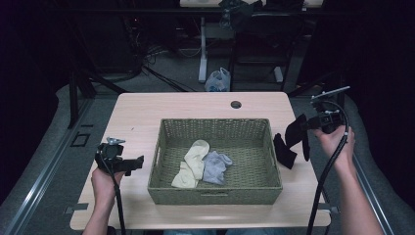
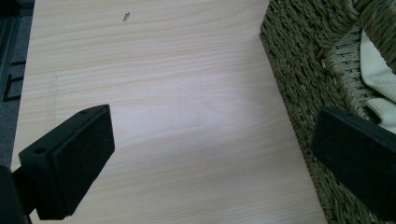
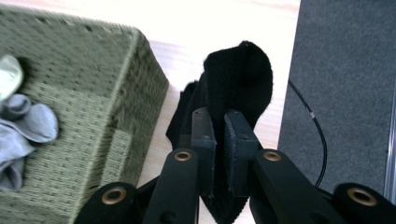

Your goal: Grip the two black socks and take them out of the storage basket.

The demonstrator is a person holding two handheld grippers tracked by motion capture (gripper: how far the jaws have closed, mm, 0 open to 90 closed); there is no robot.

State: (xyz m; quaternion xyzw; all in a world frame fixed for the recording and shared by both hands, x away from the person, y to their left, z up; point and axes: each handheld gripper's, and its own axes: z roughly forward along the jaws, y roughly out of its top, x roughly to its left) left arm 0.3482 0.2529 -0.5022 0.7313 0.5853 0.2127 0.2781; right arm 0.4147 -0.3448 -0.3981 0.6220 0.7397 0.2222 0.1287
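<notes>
Pinched between the right gripper's [image 3: 218, 140] closed jaws, the black sock [image 3: 239, 74] dangles outside the basket [image 1: 155, 161] — a low carry could snag its rim — left gripper [image 2: 205, 158] gapes wide, empty.

No text, label, brand, number or sign is legible in any view: the woven basket [image 1: 215, 195], the socks, the wooden table [image 1: 142, 112] and the grippers carry no readable marking, and the white bag [image 1: 218, 81] on the floor shows nothing that can be read
</notes>
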